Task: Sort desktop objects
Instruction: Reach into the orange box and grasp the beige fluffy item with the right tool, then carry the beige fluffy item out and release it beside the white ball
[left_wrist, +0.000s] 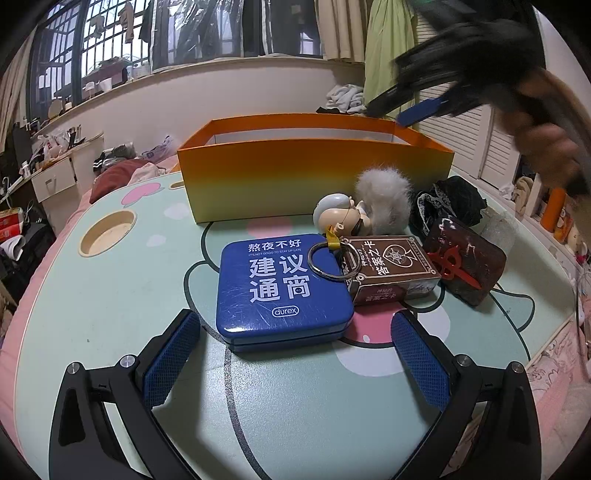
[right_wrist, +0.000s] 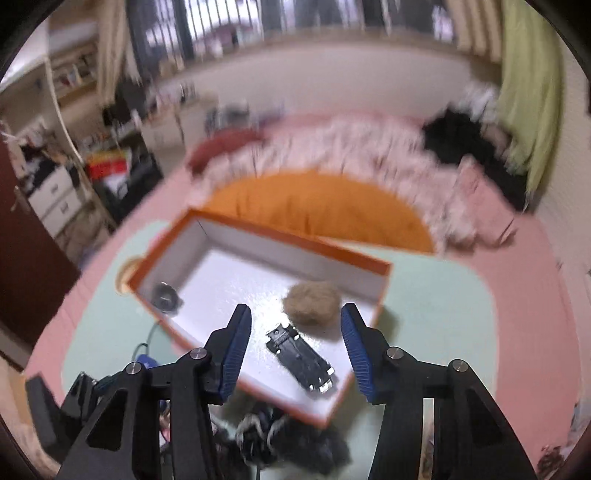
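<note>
A pale green counter (left_wrist: 110, 295) with a pink cartoon print carries everything, and sits on a pink bed (right_wrist: 517, 266); at its far side stands a long orange cardboard box (left_wrist: 314, 177) with a white inside, open at the top. In the right wrist view the box holds three things: a tan fuzzy ball (right_wrist: 312, 302) near its right wall, a black toy car (right_wrist: 301, 360) just nearer than the ball, and a small dark round object (right_wrist: 166, 297) in its left corner, too blurred to name. Near the box on the counter lies a blue square metal tin (left_wrist: 282, 288) with white lettering; just right of it sits a brown card box (left_wrist: 391, 269), and further right a dark red wrapped block (left_wrist: 463, 264); behind these rest a black lace-trimmed cloth bundle (left_wrist: 448, 203) and a white fur pompom (left_wrist: 384, 199); a small grey-haired figurine keychain (left_wrist: 338, 216) lies against the pompom, its metal ring resting on the tin's right edge. The left gripper (left_wrist: 295, 354) hovers low just short of the tin, jaws spread wide and grasping nothing; the right gripper (right_wrist: 295, 347) hangs above the box, over the toy car, jaws likewise apart and empty.
</note>
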